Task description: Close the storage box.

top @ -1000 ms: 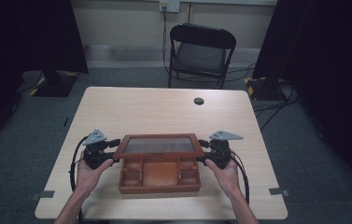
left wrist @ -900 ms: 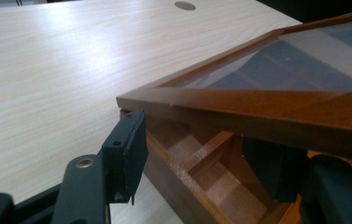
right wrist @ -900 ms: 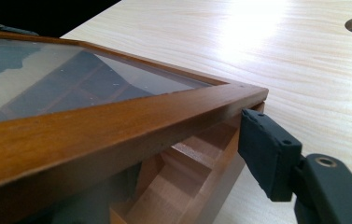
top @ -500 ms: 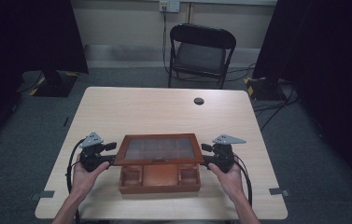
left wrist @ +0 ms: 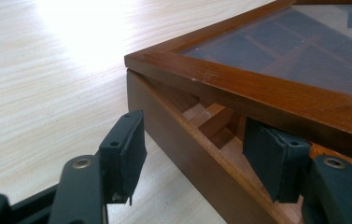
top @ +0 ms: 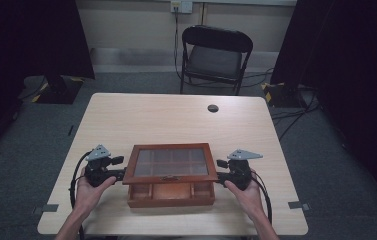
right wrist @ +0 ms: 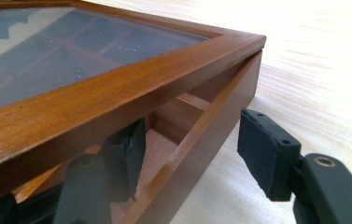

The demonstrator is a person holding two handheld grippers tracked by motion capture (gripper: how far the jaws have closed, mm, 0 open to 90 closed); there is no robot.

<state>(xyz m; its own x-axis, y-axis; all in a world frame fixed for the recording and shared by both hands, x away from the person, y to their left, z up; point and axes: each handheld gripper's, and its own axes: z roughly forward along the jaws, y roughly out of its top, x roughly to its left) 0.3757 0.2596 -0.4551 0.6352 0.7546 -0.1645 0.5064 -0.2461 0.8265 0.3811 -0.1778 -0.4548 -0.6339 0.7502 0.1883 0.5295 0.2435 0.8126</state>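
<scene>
A brown wooden box (top: 171, 194) with inner compartments lies near the table's front edge. Its glass-paned lid (top: 170, 163) hangs tilted a little above it, leaving a narrow gap. My left gripper (top: 121, 175) is at the box's left end, my right gripper (top: 220, 176) at its right end. In the left gripper view the jaws of the left gripper (left wrist: 197, 149) straddle the side wall (left wrist: 187, 154), one outside, one inside just under the lid frame (left wrist: 257, 93), pads apart from the wall. The right gripper (right wrist: 192, 144) straddles the opposite wall (right wrist: 201, 140) the same way, open.
The pale wooden table (top: 166, 120) carries a small black round object (top: 213, 108) at the far middle. A black folding chair (top: 215, 55) stands behind the table. Cables trail from both grippers over the front edge. Dark curtains hang at both sides.
The lid has come down toward the box, covering more of the compartments. Both hands have stayed at the box's ends.
</scene>
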